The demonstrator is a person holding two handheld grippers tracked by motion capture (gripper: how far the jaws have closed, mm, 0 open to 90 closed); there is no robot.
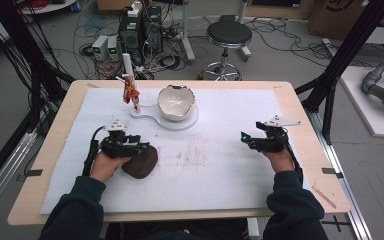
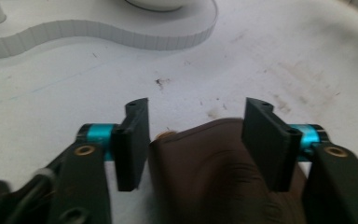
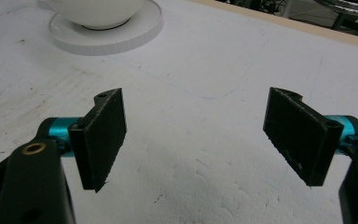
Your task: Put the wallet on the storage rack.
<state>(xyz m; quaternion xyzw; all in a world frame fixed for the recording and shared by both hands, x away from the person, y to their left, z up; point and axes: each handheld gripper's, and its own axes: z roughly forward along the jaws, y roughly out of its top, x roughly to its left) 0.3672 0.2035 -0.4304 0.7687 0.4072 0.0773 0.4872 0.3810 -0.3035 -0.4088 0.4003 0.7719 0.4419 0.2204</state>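
Left gripper point(image 2: 193, 135) straddled the brown pouch point(image 2: 205, 172), jaws half-open, pads apparently not pressing — soft leather could slip or bunch on closing. Right gripper point(image 3: 196, 135) idled wide open, empty.

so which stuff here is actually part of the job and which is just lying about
In the job:
- brown pouch, between the left gripper jaws
- left gripper

Lying about:
- eggshell-shaped white bowl on its white base
- red and yellow figure
- right gripper, open over bare mat
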